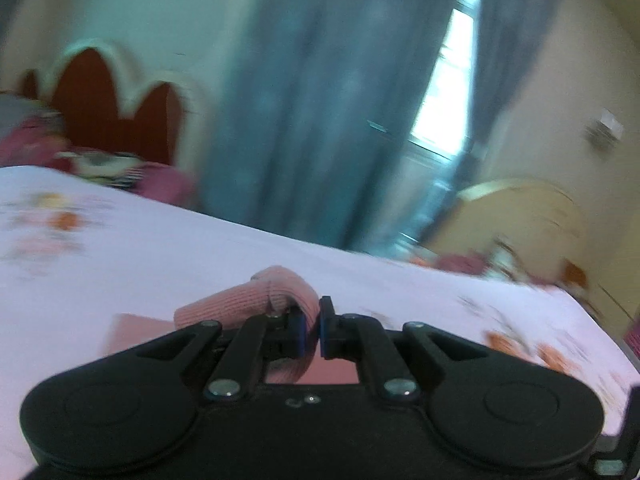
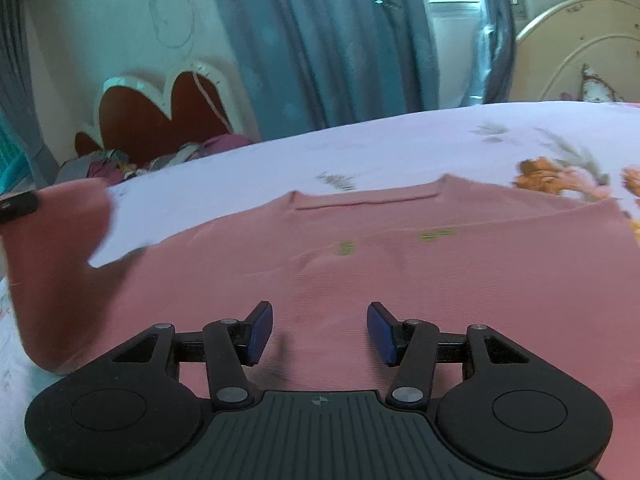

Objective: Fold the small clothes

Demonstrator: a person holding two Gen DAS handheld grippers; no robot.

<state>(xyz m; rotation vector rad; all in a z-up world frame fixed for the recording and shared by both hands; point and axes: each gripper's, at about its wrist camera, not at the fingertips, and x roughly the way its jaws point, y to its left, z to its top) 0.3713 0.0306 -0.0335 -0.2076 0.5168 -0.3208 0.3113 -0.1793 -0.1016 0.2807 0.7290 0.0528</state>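
A small pink knit top [image 2: 400,272] lies flat on the floral bed sheet [image 2: 360,152], neckline away from me. My right gripper [image 2: 320,330] is open and empty just above the top's lower part. My left gripper [image 1: 312,330] is shut on the pink sleeve [image 1: 256,300], which bunches up over the fingers. In the right wrist view that sleeve [image 2: 60,240] is lifted at the far left, with a black edge of the left gripper [image 2: 18,206] beside it.
The white sheet with orange flowers [image 1: 160,248] covers the bed. A red heart-shaped headboard [image 2: 160,116] with piled bedding stands behind it. Blue curtains [image 2: 320,40] and a window are beyond. A cream headboard [image 2: 576,48] is at the right.
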